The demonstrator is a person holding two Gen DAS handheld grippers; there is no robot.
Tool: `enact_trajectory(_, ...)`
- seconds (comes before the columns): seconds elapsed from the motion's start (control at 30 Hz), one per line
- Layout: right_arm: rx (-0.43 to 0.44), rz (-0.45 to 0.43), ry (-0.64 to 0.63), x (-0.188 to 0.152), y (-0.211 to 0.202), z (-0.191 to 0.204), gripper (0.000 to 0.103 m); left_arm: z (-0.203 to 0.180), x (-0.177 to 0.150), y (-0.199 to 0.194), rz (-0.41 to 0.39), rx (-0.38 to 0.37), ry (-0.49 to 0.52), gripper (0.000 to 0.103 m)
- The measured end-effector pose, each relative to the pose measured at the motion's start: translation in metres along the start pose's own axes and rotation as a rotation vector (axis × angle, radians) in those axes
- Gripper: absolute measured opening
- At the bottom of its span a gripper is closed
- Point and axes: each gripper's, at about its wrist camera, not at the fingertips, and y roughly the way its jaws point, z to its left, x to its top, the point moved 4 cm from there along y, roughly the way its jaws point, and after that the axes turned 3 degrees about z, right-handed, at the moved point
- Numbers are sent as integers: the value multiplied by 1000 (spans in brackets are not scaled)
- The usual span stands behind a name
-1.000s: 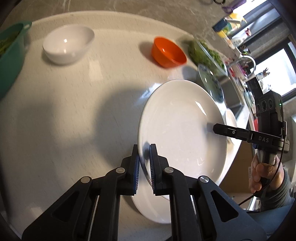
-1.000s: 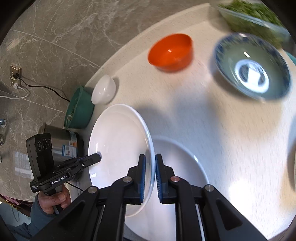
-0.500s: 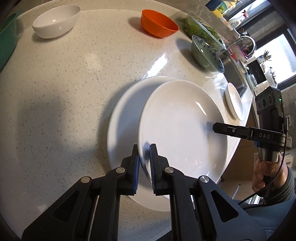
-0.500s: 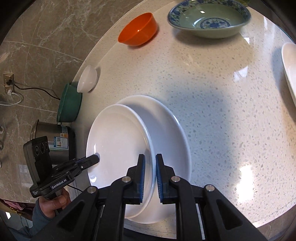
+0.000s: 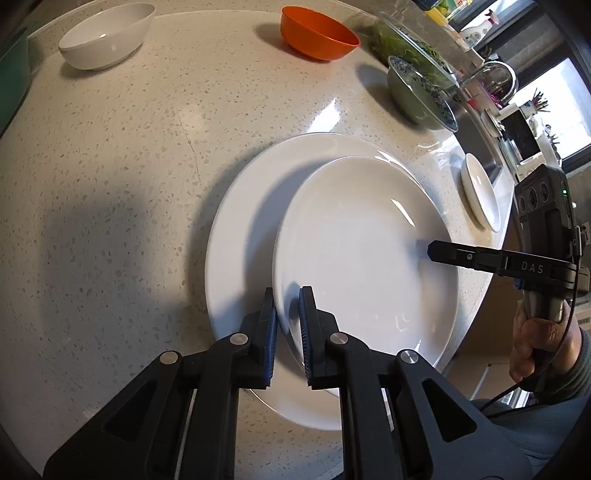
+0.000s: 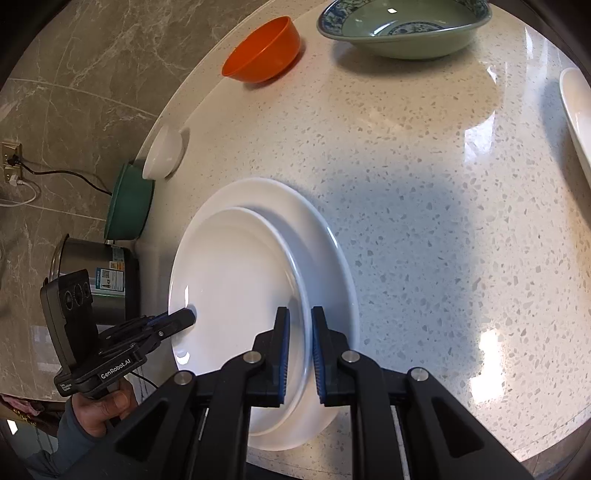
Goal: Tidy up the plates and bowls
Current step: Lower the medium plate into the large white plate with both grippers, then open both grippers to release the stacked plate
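— Speckled stone countertop (image 5: 122, 177), curved edge, dishes spread around it. What has changed over the last second?

— The smaller white plate (image 5: 362, 251) has come down. A second ago it hung tilted above the larger white plate (image 5: 240, 236); now it sits low over it, shifted toward the counter's edge, its near side apparently still a little raised.

— Who holds it?

— Both. The left gripper (image 5: 287, 325) is clamped on the near rim, the right gripper (image 6: 298, 343) on the opposite rim, each with a pad above and a pad below. Neither has let go.

— So the stack is almost made?

— I judge so. The smaller plate needs nudging toward the middle before the jaws part, or it may rest off-centre.

— And the rest?

— The white bowl (image 5: 107, 35), orange bowl (image 5: 317, 33), blue-patterned bowl (image 6: 402, 27) and small white dish (image 5: 480, 192) stand apart, not yet gathered.
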Motion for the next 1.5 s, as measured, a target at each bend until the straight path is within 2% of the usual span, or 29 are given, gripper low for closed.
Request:
enact_trajectory(0.2, -38, 2, -49, -1, 0, 7, 16, 2, -2, -2, -7, 9, -6, 10)
enact_trajectory(0.37, -227, -9, -228, -6, 2, 30, 17, 2, -2, -3, -12, 23, -3, 12)
enact_trajectory(0.53, -345, -23, -340, -10, 7, 44, 20, 3, 0, -4, -18, 33, -1, 12)
enact_trajectory(0.7, -404, -29, -387, -15, 9, 52, 24, 2, 0, -4, -21, 44, 6, 14)
enact_trajectory(0.83, -386, -36, -372, -16, 9, 52, 33, 2, 1, -3, -22, 19, 4, 18)
enact_trajectory(0.93, -371, -44, -354, -17, 8, 48, 33, -1, 2, -3, -25, -37, -1, 34)
enact_trajectory(1.0, -342, -52, -333, -16, 7, 46, 34, -5, 3, -3, -29, -86, -2, 58)
enact_trajectory(1.07, -311, -60, -314, -16, 6, 45, 35, -11, 4, -2, -39, -95, 12, 69)
enact_trajectory(1.27, -299, -85, -288, -17, 2, 43, 35, -15, 9, 0, -52, -97, 32, 75)
enact_trajectory(1.33, -298, -95, -281, -16, -1, 42, 40, -16, 10, 1, -44, -95, 42, 78)
enact_trajectory(1.43, -300, -106, -277, -17, -5, 41, 41, -19, 13, -1, -40, -62, 59, 88)
enact_trajectory(1.5, -305, -109, -277, -17, -5, 42, 42, -20, 15, -3, -37, -26, 75, 91)
